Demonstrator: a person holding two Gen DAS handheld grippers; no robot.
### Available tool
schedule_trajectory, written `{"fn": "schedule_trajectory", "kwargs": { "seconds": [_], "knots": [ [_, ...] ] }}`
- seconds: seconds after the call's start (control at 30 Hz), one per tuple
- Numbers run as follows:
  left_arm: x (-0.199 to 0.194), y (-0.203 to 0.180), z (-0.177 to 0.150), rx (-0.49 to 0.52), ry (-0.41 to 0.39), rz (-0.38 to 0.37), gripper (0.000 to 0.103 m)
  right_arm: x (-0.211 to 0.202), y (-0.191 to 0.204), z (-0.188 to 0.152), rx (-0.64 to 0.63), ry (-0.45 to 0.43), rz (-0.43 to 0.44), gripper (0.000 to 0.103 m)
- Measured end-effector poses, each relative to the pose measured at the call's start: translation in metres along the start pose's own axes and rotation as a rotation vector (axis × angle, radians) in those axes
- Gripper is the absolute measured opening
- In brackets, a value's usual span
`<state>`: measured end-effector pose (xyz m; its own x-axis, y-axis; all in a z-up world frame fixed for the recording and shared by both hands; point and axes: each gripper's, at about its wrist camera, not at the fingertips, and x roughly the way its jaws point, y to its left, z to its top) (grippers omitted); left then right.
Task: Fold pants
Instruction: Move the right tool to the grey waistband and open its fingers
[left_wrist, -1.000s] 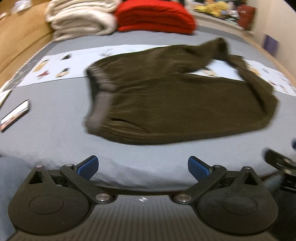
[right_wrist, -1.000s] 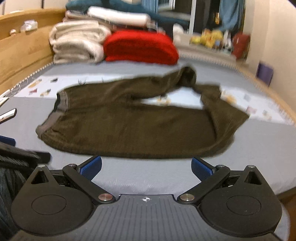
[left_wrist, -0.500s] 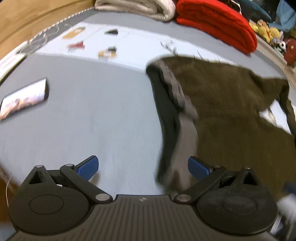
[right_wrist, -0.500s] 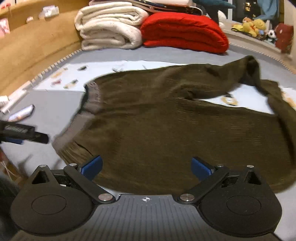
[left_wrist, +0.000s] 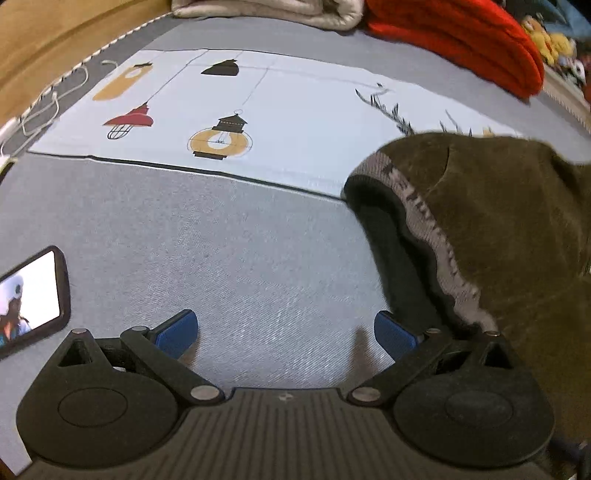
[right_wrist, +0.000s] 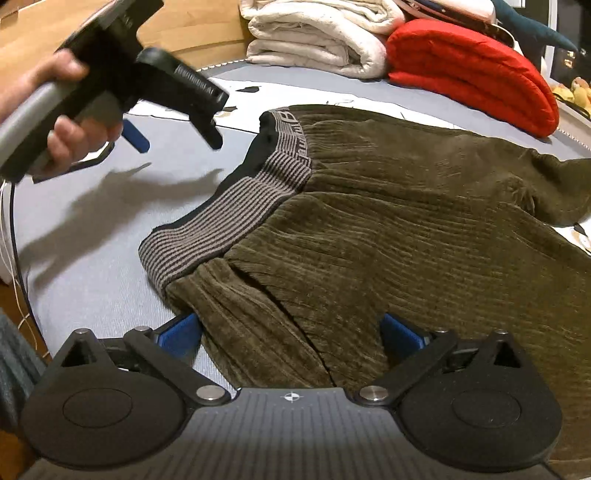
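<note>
Olive-brown corduroy pants (right_wrist: 406, 229) lie spread on the grey bed, with the grey striped waistband (right_wrist: 229, 218) toward the left. My right gripper (right_wrist: 291, 332) is open, low over the near waist corner, with the fabric between its blue fingertips (right_wrist: 181, 334). My left gripper (left_wrist: 284, 332) is open above bare grey sheet, just left of the waistband (left_wrist: 432, 236); its right blue fingertip (left_wrist: 393, 332) is beside the band's edge. The left gripper also shows in the right wrist view (right_wrist: 177, 136), held in a hand above the bed.
A phone (left_wrist: 31, 299) with a lit screen lies at the left. A white panel printed with lanterns (left_wrist: 221, 136) crosses the bed. Folded white blankets (right_wrist: 317, 37) and a red blanket (right_wrist: 472, 70) sit at the back. A wooden bed frame (left_wrist: 55, 29) runs along the left.
Both grippers have moved in toward the waist end of the pants and come lower. The left gripper swung left of the waistband; the right one now straddles the near waist corner.
</note>
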<state>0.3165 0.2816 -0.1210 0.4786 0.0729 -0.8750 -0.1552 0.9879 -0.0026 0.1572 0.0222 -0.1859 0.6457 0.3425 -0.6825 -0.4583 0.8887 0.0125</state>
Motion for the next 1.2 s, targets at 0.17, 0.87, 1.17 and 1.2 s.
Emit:
{"fn": "schedule_trajectory", "kwargs": {
  "seconds": [0.17,0.87,1.17,1.2],
  "knots": [
    [0.007,0.005,-0.007,0.022,0.029,0.02,0.102,0.004,0.004,-0.003,-0.001,-0.003,-0.009,0.102],
    [0.046,-0.006,0.046,0.454,0.053,-0.153,0.097,0.005,-0.01,-0.002,-0.06,-0.004,0.084,0.103],
    [0.049,-0.019,0.057,0.594,0.058,-0.25,0.074,0.007,-0.01,-0.002,-0.094,-0.04,0.102,0.103],
    [0.049,-0.022,0.061,0.587,0.047,-0.257,0.052,0.009,-0.008,-0.001,-0.108,-0.049,0.099,0.103]
  ]
}}
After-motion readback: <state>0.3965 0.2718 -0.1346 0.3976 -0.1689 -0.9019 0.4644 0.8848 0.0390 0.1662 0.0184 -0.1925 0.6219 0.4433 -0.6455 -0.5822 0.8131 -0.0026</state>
